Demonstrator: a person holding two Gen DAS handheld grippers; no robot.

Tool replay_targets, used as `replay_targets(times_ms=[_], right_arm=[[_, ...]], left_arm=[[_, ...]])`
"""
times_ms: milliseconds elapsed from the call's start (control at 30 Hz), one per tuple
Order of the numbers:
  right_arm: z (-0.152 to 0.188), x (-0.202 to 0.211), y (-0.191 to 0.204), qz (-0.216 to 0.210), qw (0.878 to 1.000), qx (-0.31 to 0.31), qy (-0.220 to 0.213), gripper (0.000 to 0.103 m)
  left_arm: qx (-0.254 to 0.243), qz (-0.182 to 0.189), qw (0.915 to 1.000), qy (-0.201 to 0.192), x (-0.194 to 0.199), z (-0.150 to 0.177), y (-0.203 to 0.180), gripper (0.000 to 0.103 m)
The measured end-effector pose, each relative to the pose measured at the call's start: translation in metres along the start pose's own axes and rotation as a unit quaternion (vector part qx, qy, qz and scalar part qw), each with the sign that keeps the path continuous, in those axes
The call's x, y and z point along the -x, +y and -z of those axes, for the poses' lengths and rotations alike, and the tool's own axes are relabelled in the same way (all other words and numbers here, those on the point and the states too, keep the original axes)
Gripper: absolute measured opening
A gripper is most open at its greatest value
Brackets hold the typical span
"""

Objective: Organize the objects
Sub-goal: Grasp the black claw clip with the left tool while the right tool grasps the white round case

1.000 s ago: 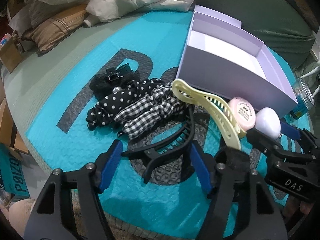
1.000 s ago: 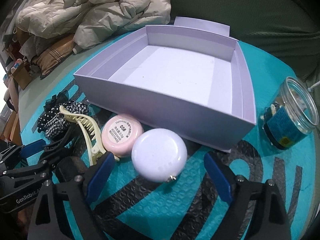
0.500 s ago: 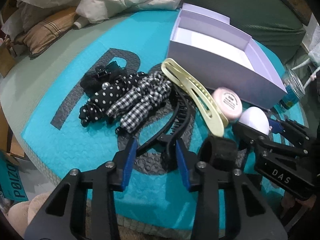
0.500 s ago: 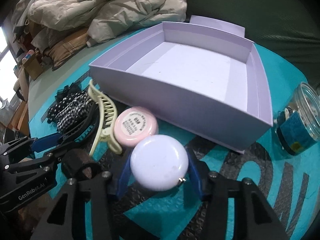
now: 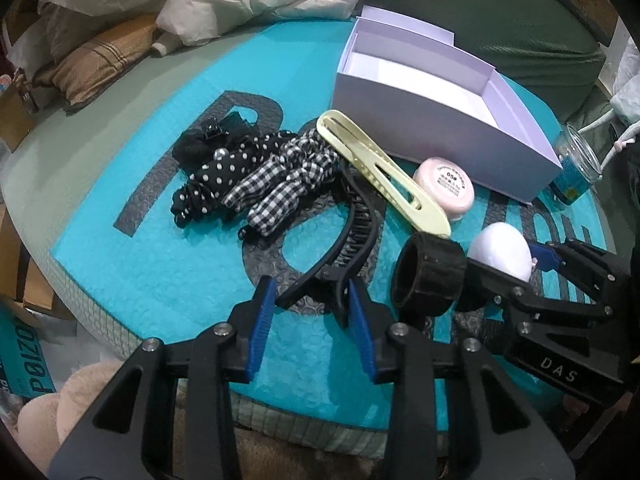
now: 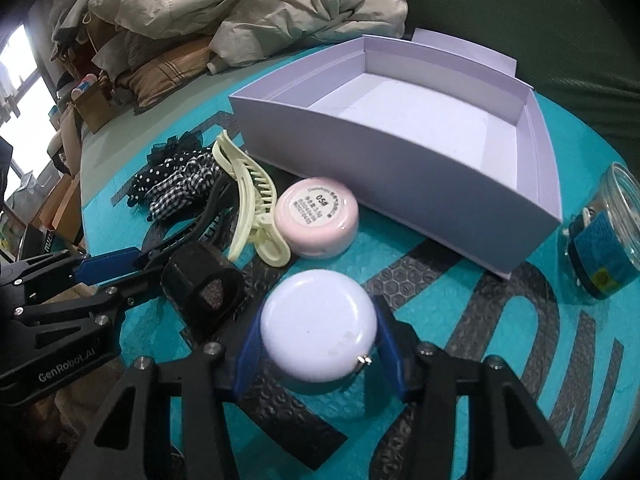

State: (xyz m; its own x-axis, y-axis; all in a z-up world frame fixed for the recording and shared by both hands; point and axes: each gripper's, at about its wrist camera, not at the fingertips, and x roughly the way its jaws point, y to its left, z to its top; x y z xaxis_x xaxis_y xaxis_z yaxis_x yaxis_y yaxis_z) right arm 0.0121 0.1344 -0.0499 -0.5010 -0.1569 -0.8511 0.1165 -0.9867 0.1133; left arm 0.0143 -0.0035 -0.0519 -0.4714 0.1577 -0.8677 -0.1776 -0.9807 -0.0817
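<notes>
Grippers having just closed: left gripper [image 5: 312,316] jaws now clamp the black hair claw [image 5: 352,236] at lower centre, right gripper [image 6: 316,346] jaws the white round case [image 6: 318,326], both ready for the empty lavender box [image 6: 400,160] at upper right.

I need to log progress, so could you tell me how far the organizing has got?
Nothing is packed yet: the lavender box holds nothing. In hand: the left gripper is shut on the black hair clip, the right gripper on the white round case. Left: yellow clip, pink compact, scrunchies.
</notes>
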Motion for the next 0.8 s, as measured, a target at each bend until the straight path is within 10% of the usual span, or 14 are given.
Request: replay_targets(times_ms=[333,800], right_arm=[[-0.002,-0.001,-0.008,-0.003,1.000,-0.006,0.006,0.064],[-0.003,-0.001,-0.013,-0.018,1.000,-0.004,0.012,0.069]], left_arm=[[-0.017,-0.003,0.9998,-0.001,-0.005,-0.013,-0.006,0.037],[-0.064,0.008,0.9979,0.013,-0.029,-0.025,-0.026,0.068]])
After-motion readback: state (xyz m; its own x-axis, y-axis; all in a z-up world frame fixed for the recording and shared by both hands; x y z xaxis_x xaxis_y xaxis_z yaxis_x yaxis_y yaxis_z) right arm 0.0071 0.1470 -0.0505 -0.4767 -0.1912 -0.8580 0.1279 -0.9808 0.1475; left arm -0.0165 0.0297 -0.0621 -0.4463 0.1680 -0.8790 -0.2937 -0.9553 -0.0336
